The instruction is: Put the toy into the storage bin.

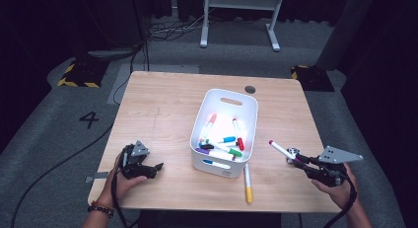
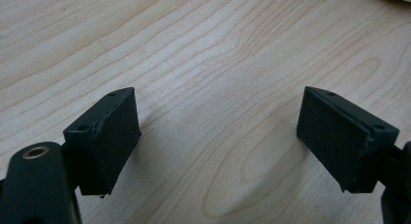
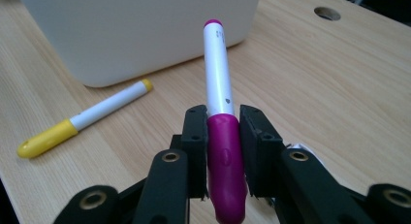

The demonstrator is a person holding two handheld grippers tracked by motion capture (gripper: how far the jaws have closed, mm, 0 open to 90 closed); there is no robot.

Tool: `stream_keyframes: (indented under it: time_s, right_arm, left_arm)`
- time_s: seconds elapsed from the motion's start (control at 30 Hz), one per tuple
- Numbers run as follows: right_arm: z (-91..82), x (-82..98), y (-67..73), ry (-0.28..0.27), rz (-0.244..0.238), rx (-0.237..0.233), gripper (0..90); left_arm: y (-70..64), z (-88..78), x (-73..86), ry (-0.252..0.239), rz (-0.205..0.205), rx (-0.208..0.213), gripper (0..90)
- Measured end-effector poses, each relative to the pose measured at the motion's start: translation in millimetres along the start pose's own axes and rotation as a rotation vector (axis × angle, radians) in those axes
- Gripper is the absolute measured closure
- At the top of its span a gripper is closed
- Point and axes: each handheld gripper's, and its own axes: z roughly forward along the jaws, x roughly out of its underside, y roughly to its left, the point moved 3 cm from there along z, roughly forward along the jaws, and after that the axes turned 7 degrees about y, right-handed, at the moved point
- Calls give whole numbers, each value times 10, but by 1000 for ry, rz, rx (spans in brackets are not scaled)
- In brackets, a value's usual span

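Observation:
My right gripper (image 3: 222,124) is shut on a magenta-capped white marker (image 3: 219,83), clamped at the cap, with its white barrel sticking out toward the bin. In the high view that marker (image 1: 283,150) hangs above the table's right side, held by the right gripper (image 1: 303,160). A white bin (image 1: 225,131) in the table's middle holds several coloured markers (image 1: 231,139). A yellow-capped marker (image 1: 248,183) lies on the wood just in front of the bin; the right gripper view shows the yellow marker (image 3: 82,119) too. My left gripper (image 2: 218,136) rests open over bare wood at the front left (image 1: 148,169).
The wooden table (image 1: 162,104) has a round cable hole (image 1: 250,89) at its far edge behind the bin. A white frame stand (image 1: 240,11) is on the carpet beyond the table. A small round metal piece (image 1: 293,151) lies near the right gripper.

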Motion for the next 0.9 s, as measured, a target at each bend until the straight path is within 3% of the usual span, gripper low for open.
stream_keyframes:
  time_s: [0.27, 0.6, 0.9]
  right_arm:
    - [-57, -246, -11, -44, -25, 4, 738]
    - [-155, -615, 25, -89, -91, -9, 738]
    - [-15, -987, 152, -93, -135, -49, 738]
  left_arm:
    - [1, -1, 0, 1, 0, 2, 156]
    - [0, 1, 0, 0, -3, 2, 156]
    - [1, 1, -1, 0, -2, 2, 156]
